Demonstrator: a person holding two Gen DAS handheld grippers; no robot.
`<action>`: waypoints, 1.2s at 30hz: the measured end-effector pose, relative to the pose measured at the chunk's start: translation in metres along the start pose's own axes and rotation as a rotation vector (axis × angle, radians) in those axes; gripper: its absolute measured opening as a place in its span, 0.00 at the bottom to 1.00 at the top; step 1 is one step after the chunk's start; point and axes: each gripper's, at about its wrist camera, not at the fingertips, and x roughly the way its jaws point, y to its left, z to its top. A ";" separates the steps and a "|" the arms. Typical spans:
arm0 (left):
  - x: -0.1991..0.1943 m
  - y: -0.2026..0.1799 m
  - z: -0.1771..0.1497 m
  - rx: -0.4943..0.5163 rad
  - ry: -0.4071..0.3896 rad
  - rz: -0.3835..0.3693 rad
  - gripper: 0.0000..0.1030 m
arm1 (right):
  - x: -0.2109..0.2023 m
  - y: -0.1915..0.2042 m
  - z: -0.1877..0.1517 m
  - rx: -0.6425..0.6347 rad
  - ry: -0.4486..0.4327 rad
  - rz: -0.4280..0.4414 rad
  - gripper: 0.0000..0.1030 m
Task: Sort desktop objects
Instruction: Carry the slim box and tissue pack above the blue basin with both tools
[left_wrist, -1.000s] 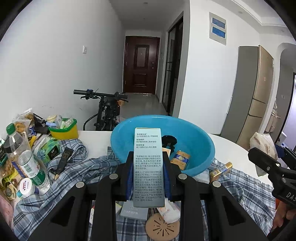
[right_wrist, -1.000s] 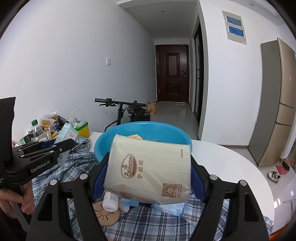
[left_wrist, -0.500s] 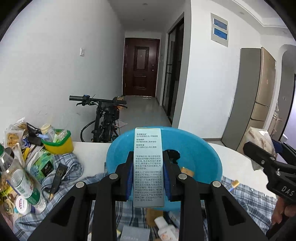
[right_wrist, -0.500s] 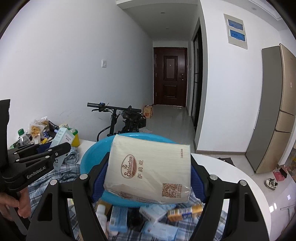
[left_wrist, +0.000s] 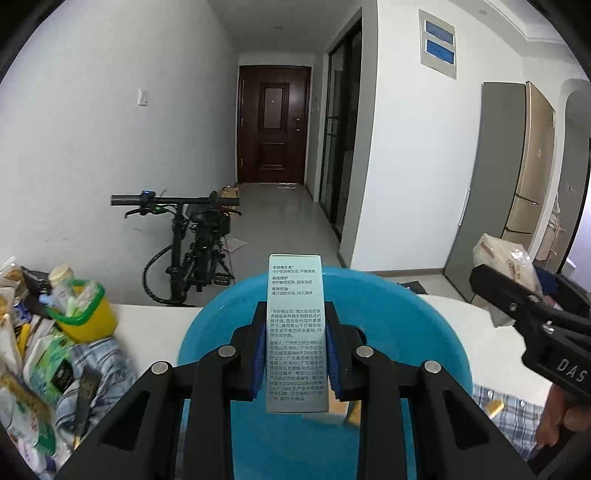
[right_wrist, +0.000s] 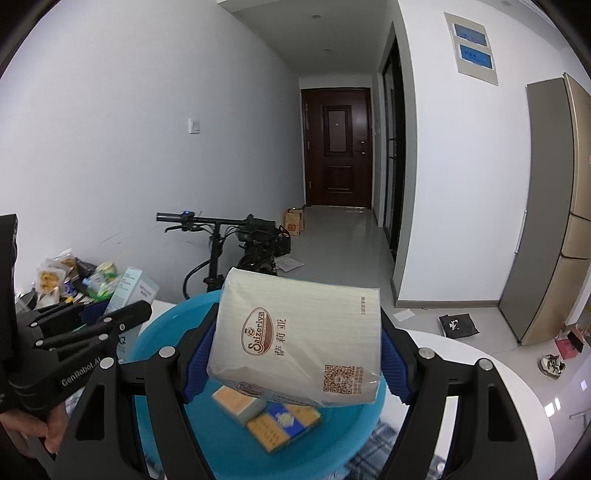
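Observation:
My left gripper (left_wrist: 295, 354) is shut on a tall pale-green box (left_wrist: 295, 332) printed with text, held upright over the blue basin (left_wrist: 406, 325). My right gripper (right_wrist: 295, 354) is shut on a beige tissue pack (right_wrist: 299, 332) with a brown oval logo, hanging above the same blue basin (right_wrist: 162, 332). Inside the basin lie an orange box (right_wrist: 238, 400) and an orange-and-blue box (right_wrist: 282, 424). Each gripper shows at the edge of the other's view: the right gripper (left_wrist: 532, 332) with the tissue pack (left_wrist: 506, 262), and the left gripper (right_wrist: 81, 332) with its box (right_wrist: 131, 288).
A yellow tub (left_wrist: 83, 317) and a heap of snack packets and bottles (left_wrist: 26, 350) crowd the left of the white table (left_wrist: 480, 339). A checked cloth (left_wrist: 517, 417) lies under the basin. A bicycle (left_wrist: 195, 240) stands behind the table in the hallway.
Both grippers have moved forward with their loads, from over the checked cloth to above the basin. The clutter on the cloth has dropped out of sight below.

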 end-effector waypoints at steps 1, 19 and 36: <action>0.004 -0.001 0.003 -0.001 -0.006 -0.001 0.28 | 0.008 -0.003 0.003 0.010 0.001 0.002 0.72; 0.078 0.013 0.017 -0.051 0.017 -0.007 0.28 | 0.068 -0.017 0.020 -0.010 0.049 0.012 0.72; 0.086 0.014 0.012 -0.055 0.057 -0.011 0.28 | 0.074 -0.030 0.023 0.051 0.064 0.030 0.72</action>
